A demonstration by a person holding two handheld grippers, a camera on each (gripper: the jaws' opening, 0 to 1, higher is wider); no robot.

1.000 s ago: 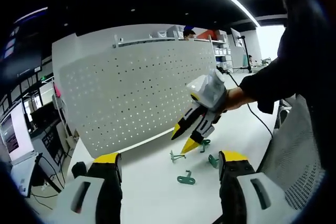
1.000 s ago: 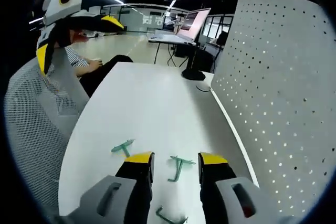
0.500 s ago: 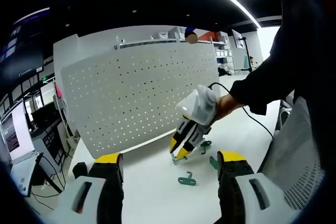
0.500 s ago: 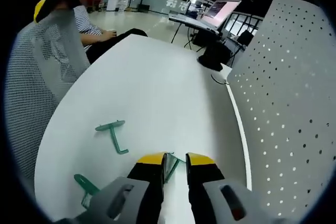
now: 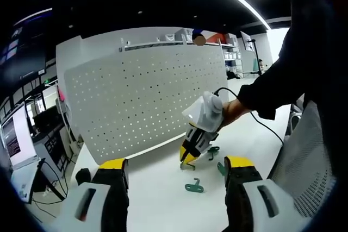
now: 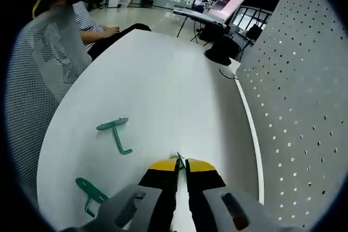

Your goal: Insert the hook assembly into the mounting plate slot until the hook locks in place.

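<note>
The white perforated mounting plate (image 5: 147,96) stands upright along the table's far side; in the right gripper view the mounting plate (image 6: 293,96) rises on the right. Three loose green hooks (image 5: 193,187) lie on the white table (image 5: 157,199). My right gripper (image 5: 185,157) points down at the table, shut on one green hook (image 5: 188,166). In its own view the right gripper (image 6: 181,163) has its jaws together, with the tip of the held hook (image 6: 178,157) sticking out between them. My left gripper (image 5: 175,164) is held back over the near table, open and holding nothing.
Two more green hooks (image 6: 115,134) (image 6: 89,191) lie left of the right gripper. A mesh chair (image 6: 32,80) stands at the table's left edge, a seated person (image 6: 92,17) behind it. A monitor stand (image 6: 220,55) sits at the far end. A person's sleeve (image 5: 283,85) crosses from the right.
My right gripper has come down to the table and its jaws have gone from open to shut on a green hook. The left gripper has hardly moved.
</note>
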